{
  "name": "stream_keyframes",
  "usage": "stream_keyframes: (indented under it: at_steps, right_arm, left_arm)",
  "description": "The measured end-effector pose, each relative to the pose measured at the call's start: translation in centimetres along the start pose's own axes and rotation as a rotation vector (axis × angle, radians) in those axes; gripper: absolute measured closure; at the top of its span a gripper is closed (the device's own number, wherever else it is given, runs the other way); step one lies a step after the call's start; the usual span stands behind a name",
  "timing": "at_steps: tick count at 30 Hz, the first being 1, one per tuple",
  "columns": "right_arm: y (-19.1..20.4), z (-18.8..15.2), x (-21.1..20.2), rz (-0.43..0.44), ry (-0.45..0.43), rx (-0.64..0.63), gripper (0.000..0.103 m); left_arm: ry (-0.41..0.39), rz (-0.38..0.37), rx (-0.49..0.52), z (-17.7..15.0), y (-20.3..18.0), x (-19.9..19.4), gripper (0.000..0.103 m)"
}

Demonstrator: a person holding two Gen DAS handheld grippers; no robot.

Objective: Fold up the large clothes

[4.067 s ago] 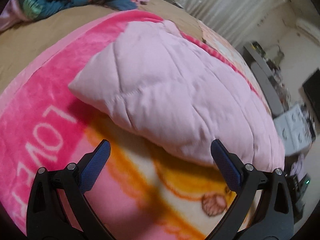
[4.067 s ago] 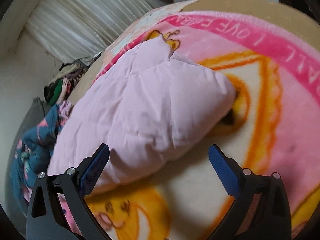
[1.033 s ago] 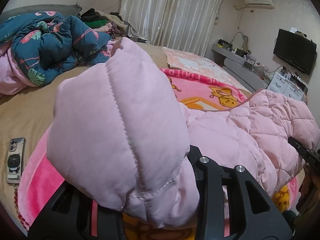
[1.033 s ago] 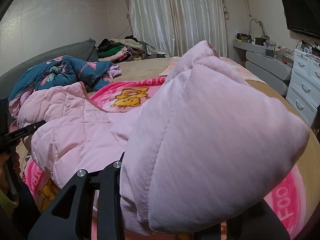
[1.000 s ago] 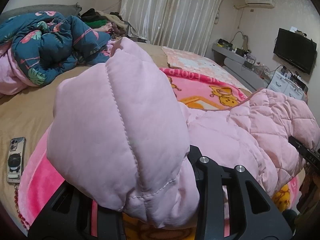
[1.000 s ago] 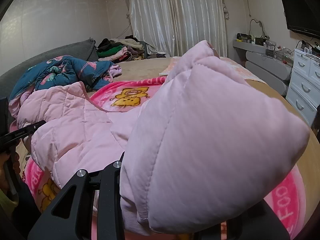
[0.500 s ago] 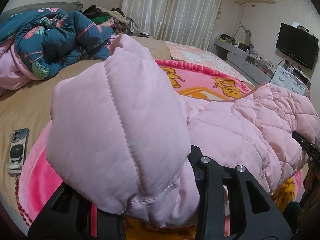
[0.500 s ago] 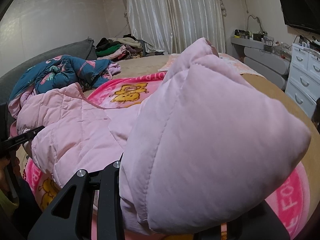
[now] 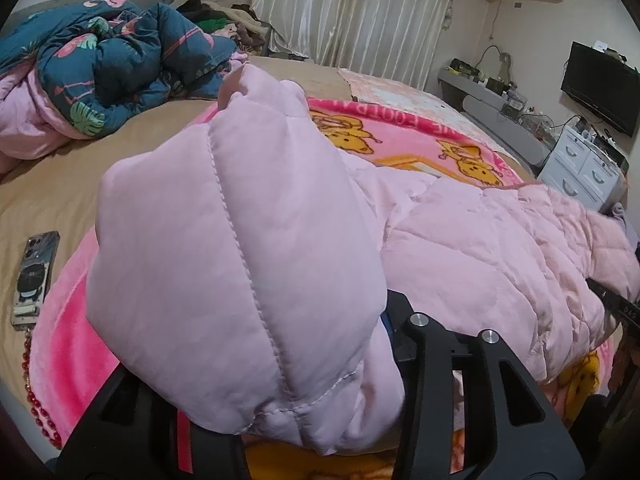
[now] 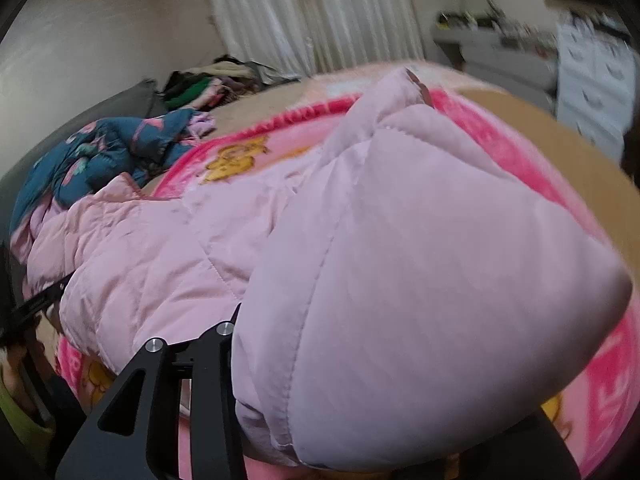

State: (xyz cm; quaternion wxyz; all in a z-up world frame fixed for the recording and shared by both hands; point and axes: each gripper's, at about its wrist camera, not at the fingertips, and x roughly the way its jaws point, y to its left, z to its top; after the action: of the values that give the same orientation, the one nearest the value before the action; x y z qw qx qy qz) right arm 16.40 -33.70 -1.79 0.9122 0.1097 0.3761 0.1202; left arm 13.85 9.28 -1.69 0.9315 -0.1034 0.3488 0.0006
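Observation:
A large pale pink quilted jacket (image 9: 248, 264) lies across a pink cartoon blanket (image 9: 404, 136) on the bed. My left gripper (image 9: 312, 412) is shut on one puffy corner of it, which bulges over the fingers and hides them. My right gripper (image 10: 336, 432) is shut on the other corner (image 10: 420, 300), which likewise covers its fingers. The rest of the jacket (image 10: 160, 252) sags between the two grippers. The right gripper's black frame (image 9: 616, 312) shows at the right edge of the left wrist view.
A blue floral duvet (image 9: 104, 64) is heaped at the bed's far left. A phone (image 9: 34, 276) with a red bead strap lies on the tan sheet (image 9: 60, 184). White drawers (image 9: 584, 168), a TV (image 9: 600, 80) and curtains (image 9: 360, 16) stand beyond the bed.
Both grippers went from open above the flat jacket to shut on its corners and lifted. In the last half second both views tilted downward toward the bed; the right view is motion-blurred.

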Motion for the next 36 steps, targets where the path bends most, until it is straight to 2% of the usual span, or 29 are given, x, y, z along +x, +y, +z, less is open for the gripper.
stream_keyframes:
  at_steps: [6,15,19,22,25,27,30,36]
  right_arm:
    - [-1.7,-0.7,1.3,-0.010,0.065,0.154,0.042]
    - [-1.9,-1.4,0.5,-0.076,0.072,0.183,0.015]
    - [-2.1,-2.1,-0.2,-0.102,0.073,0.176,0.010]
    - [-1.9,-2.4,-0.7,-0.120,0.074,0.167,0.007]
    - [-1.7,-2.8,-1.3,-0.138,0.071,0.153,0.005]
    - [-1.5,-3.1,-1.9,-0.150,0.068,0.138,0.004]
    - [-1.2,-3.6,-2.6,-0.168,0.058,0.118,0.004]
    - [0.0,-4.6,-5.1,-0.223,-0.001,0.048,0.004]
  left_arm:
    - [0.011,-0.004,-0.014,-0.8,0.4,0.4,0.063]
    - [0.010,-0.020,-0.041,-1.9,1.4,0.4,0.058]
    - [0.011,-0.030,-0.060,-2.2,2.0,0.5,0.054]
    - [0.019,-0.039,-0.087,-2.4,2.5,0.4,0.046]
    - [0.028,-0.043,-0.106,-2.6,3.0,0.3,0.036]
    - [0.033,-0.037,-0.121,-2.9,3.4,-0.1,0.024]
    - [0.035,-0.031,-0.124,-3.3,3.7,-0.9,0.017]
    - [0.034,-0.009,-0.108,-4.3,4.0,-3.5,0.009]
